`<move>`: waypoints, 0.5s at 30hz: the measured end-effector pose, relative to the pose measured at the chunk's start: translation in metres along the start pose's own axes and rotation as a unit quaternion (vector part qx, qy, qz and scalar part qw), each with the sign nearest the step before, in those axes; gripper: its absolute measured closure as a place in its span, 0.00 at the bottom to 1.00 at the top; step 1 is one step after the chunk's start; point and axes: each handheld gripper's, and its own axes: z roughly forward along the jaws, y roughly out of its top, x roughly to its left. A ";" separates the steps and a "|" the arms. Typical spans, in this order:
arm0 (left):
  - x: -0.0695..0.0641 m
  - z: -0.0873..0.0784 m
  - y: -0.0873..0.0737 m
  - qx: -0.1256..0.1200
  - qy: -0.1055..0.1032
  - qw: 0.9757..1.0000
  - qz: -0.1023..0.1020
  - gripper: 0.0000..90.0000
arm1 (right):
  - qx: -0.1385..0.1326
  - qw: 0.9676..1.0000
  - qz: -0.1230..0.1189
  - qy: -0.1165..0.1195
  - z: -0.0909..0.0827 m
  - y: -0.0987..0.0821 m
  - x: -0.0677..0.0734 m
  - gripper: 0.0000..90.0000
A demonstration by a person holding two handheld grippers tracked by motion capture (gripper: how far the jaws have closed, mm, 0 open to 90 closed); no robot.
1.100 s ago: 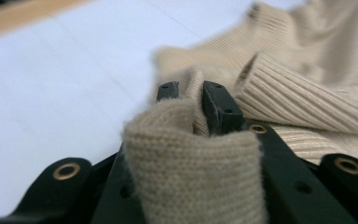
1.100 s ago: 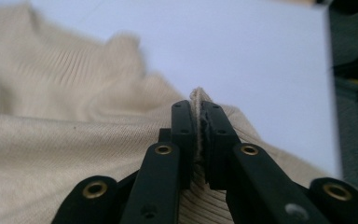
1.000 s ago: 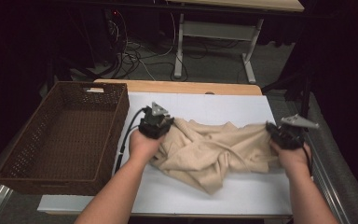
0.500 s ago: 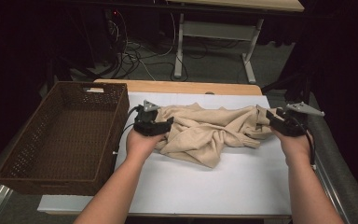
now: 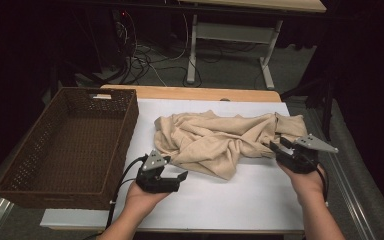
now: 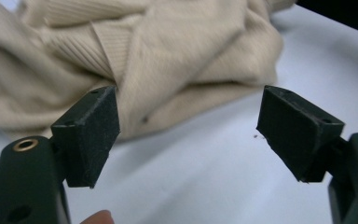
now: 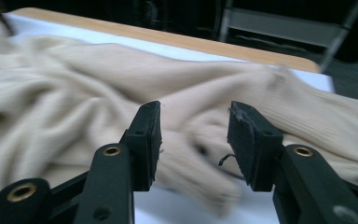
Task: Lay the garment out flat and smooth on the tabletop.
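A crumpled beige knit garment (image 5: 220,137) lies on the white table top (image 5: 230,205), right of the basket. My left gripper (image 5: 178,176) sits near the front edge, clear of the cloth's near hem. Its jaws have just been opening and stand wide with nothing between them. In the left gripper view the garment (image 6: 168,46) lies just beyond the left gripper (image 6: 189,107). My right gripper (image 5: 278,145) is at the garment's right end, its jaws just opened. In the right gripper view a fold of the garment (image 7: 74,84) shows past the right gripper (image 7: 195,116), and the pads do not press it.
A brown wicker basket (image 5: 50,192) stands on the table's left side, with nothing in it. Beyond the wooden far edge (image 5: 195,93) are floor cables and another table's metal legs (image 5: 265,65). Bare white surface lies between the two hands.
Both grippers went from shut on the garment to open and let it go. The left hand drew back toward the front edge; the right hand pulled back slightly. The garment now rests farther up the table.
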 end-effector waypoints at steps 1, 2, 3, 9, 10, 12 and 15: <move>0.000 0.000 -0.004 -0.001 -0.002 1.000 -0.003 0.14 | 0.001 1.000 -0.006 0.012 0.002 0.001 0.009 0.58; 0.001 0.001 -0.007 -0.003 -0.003 1.000 -0.005 0.14 | 0.005 1.000 -0.014 0.023 0.006 0.002 0.018 0.56; 0.002 0.002 -0.009 -0.003 -0.004 1.000 -0.010 0.11 | 0.010 0.999 -0.024 0.032 0.011 0.004 0.028 0.54; 0.004 0.005 -0.013 -0.003 -0.003 1.000 -0.016 0.00 | 0.022 0.994 -0.065 0.091 0.049 0.015 0.091 0.46; 0.005 0.004 -0.014 -0.005 -0.002 1.000 -0.012 0.00 | 0.023 0.993 -0.073 0.094 0.054 0.016 0.100 0.45; 0.005 0.003 -0.016 -0.010 -0.005 1.000 -0.007 0.00 | 0.038 0.991 -0.094 0.090 0.068 0.018 0.115 0.44; 0.004 0.002 -0.017 -0.018 -0.005 1.000 -0.005 0.00 | 0.074 0.987 -0.115 0.086 0.084 0.012 0.122 0.78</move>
